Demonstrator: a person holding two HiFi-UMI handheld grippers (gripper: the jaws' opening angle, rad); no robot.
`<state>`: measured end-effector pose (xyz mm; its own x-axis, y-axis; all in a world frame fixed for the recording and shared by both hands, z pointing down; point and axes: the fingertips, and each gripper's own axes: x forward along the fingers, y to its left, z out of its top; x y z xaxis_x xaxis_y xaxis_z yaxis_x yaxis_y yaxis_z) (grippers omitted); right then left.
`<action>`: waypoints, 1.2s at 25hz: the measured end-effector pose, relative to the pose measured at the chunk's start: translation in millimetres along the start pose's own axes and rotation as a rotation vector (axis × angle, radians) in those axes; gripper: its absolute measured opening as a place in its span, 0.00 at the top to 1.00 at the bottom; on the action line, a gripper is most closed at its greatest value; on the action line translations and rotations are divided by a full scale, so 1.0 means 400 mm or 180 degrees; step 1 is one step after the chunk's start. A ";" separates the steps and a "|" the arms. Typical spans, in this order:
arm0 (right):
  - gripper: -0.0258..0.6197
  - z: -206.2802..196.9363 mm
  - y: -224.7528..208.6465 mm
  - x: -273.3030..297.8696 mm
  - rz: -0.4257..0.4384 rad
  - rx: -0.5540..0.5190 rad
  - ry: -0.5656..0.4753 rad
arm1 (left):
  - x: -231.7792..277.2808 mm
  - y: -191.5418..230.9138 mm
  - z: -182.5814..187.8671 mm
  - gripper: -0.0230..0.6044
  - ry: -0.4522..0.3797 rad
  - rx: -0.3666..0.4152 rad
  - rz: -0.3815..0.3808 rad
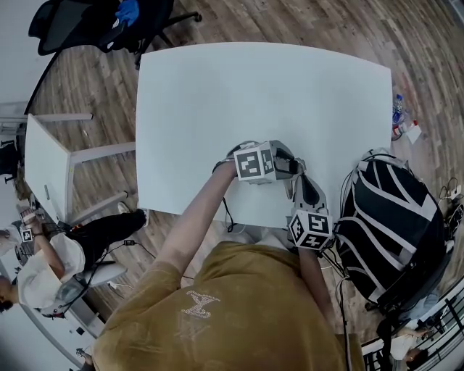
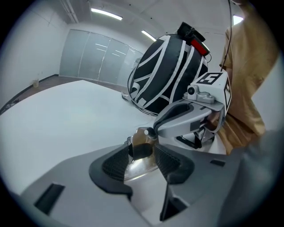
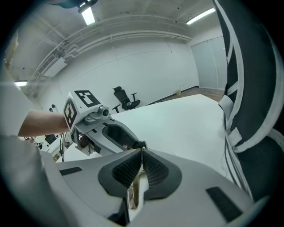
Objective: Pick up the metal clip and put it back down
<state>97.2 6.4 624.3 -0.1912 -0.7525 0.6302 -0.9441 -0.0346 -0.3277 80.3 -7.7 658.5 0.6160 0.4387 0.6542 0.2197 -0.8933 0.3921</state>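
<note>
The metal clip (image 2: pixel 140 142) is a small shiny piece with a dark fold, held just above the white table (image 1: pixel 254 87) near its front edge. My left gripper (image 2: pixel 142 156) grips it across its width, both ribbed pads (image 2: pixel 116 162) against it. My right gripper (image 2: pixel 151 131) comes in from the right and pinches the clip's top edge. In the right gripper view the right gripper (image 3: pixel 141 164) is shut on a thin pale strip of the clip (image 3: pixel 135 191), and the left gripper (image 3: pixel 137 145) meets it tip to tip. In the head view the left gripper (image 1: pixel 290 166) and right gripper (image 1: pixel 299 180) hide the clip.
A black-and-white backpack (image 1: pixel 395 217) stands at the table's right front corner, close to the right gripper. A water bottle (image 1: pixel 397 109) lies on the floor to the right. A black office chair (image 1: pixel 94 22) is behind the table and a second white desk (image 1: pixel 47 163) to the left.
</note>
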 end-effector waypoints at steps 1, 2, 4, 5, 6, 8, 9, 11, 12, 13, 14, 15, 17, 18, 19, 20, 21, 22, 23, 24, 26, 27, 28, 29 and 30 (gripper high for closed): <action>0.94 0.002 -0.002 0.002 -0.0001 -0.0003 -0.0006 | -0.004 0.000 0.000 0.67 0.0001 -0.0034 0.0000; 0.94 0.004 -0.003 0.004 0.0000 -0.0011 -0.0011 | -0.006 -0.001 -0.002 0.67 0.0009 -0.0062 0.0004; 0.94 0.007 -0.005 0.006 0.0010 -0.0045 -0.0016 | -0.012 -0.004 -0.007 0.67 0.0029 -0.0088 0.0019; 0.94 0.008 -0.004 0.007 0.0022 -0.0063 -0.0017 | -0.014 -0.006 -0.011 0.67 0.0036 -0.0093 0.0032; 0.94 0.009 -0.002 0.008 0.0039 -0.0077 -0.0015 | -0.017 -0.008 -0.016 0.67 0.0042 -0.0096 0.0046; 0.94 0.011 0.002 0.009 0.0074 -0.0105 -0.0008 | -0.020 -0.008 -0.025 0.67 0.0041 -0.0096 0.0075; 0.94 0.012 0.004 0.010 0.0088 -0.0120 -0.0003 | -0.021 -0.006 -0.026 0.67 0.0025 -0.0089 0.0087; 0.94 0.015 0.008 0.014 0.0106 -0.0139 0.0006 | -0.027 0.000 -0.016 0.67 -0.0053 -0.0085 0.0089; 0.94 0.016 0.008 0.016 0.0108 -0.0137 0.0007 | -0.031 0.000 -0.007 0.67 -0.0106 -0.0108 0.0075; 0.94 0.017 0.007 0.017 0.0108 -0.0132 0.0007 | -0.035 0.000 0.003 0.67 -0.0157 -0.0138 0.0058; 0.94 0.018 0.005 0.018 0.0107 -0.0129 0.0006 | -0.037 0.000 0.011 0.67 -0.0200 -0.0158 0.0041; 0.94 0.018 0.004 0.019 0.0107 -0.0129 0.0005 | -0.038 0.000 0.017 0.67 -0.0227 -0.0162 0.0026; 0.94 0.017 0.002 0.020 0.0111 -0.0135 0.0003 | -0.036 0.001 0.020 0.67 -0.0231 -0.0133 0.0004; 0.94 0.017 0.003 0.020 0.0115 -0.0143 0.0002 | -0.036 0.001 0.020 0.67 -0.0227 -0.0109 0.0001; 0.94 0.016 0.005 0.020 0.0122 -0.0153 0.0002 | -0.036 0.001 0.022 0.67 -0.0232 -0.0090 0.0005; 0.94 0.017 0.006 0.021 0.0130 -0.0160 0.0001 | -0.034 0.002 0.025 0.67 -0.0246 -0.0082 0.0009; 0.94 0.018 0.007 0.022 0.0136 -0.0163 -0.0001 | -0.031 0.002 0.029 0.67 -0.0261 -0.0088 0.0005; 0.94 0.019 0.007 0.023 0.0140 -0.0164 -0.0004 | -0.027 0.002 0.032 0.67 -0.0264 -0.0104 -0.0009; 0.94 0.019 0.007 0.023 0.0138 -0.0165 -0.0007 | -0.023 0.002 0.034 0.67 -0.0247 -0.0123 -0.0030; 0.94 0.019 0.007 0.024 0.0129 -0.0168 -0.0013 | -0.020 0.001 0.035 0.67 -0.0214 -0.0139 -0.0058; 0.94 0.020 0.002 0.023 0.0093 -0.0171 -0.0035 | -0.018 -0.002 0.031 0.67 -0.0135 -0.0183 -0.0140; 0.94 0.021 -0.003 0.022 0.0069 -0.0165 -0.0050 | -0.019 -0.006 0.027 0.68 -0.0091 -0.0213 -0.0185; 0.94 0.023 -0.007 0.021 0.0049 -0.0152 -0.0063 | -0.020 -0.012 0.019 0.73 -0.0041 -0.0236 -0.0223; 0.94 0.026 -0.011 0.021 0.0040 -0.0136 -0.0071 | -0.020 -0.019 0.010 0.81 0.0006 -0.0253 -0.0259; 0.94 0.029 -0.013 0.022 0.0042 -0.0127 -0.0072 | -0.018 -0.029 0.002 0.86 0.0035 -0.0278 -0.0299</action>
<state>103.7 -7.6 623.4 -0.1981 -0.7674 0.6098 -0.9516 0.0014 -0.3074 73.9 -0.5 648.5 0.5873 0.5216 0.6189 0.2091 -0.8365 0.5065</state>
